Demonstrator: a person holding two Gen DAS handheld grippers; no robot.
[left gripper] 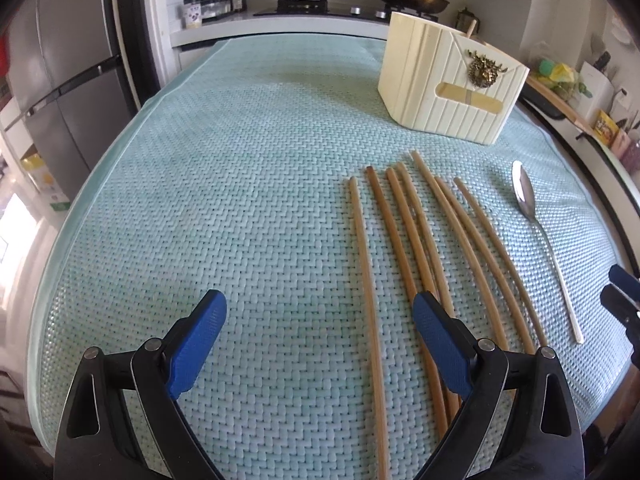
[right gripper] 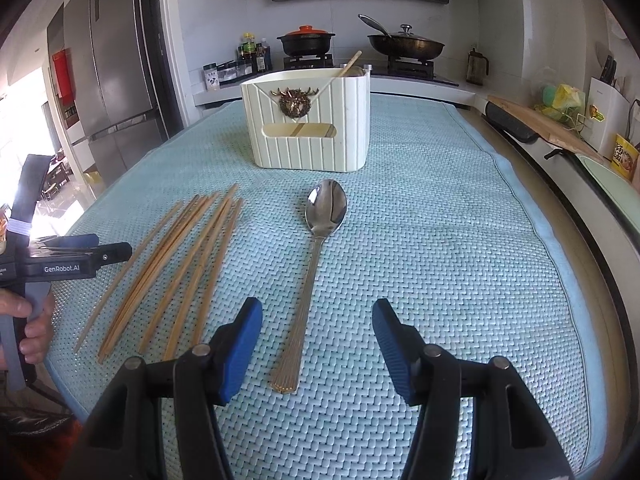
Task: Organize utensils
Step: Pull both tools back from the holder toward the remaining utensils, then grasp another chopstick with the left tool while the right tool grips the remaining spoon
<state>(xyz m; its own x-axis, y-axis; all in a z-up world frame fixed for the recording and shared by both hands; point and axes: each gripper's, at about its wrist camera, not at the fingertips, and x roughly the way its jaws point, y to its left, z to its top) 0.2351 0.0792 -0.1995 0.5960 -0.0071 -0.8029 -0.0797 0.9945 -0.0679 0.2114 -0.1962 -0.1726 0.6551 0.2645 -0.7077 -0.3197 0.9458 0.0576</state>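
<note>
We hold both grippers, left gripper and right gripper, fingers spread and empty: left over chopsticks, right straddling the spoon, likely for the holder.

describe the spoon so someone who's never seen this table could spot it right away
Start at the cream ribbed utensil holder standing on the pale blue woven mat. On the mat in front of it lies the spoon, bowl toward the holder, handle toward the camera. It is the only shiny metal piece, lying apart to the right of the loose wooden chopsticks.
</note>
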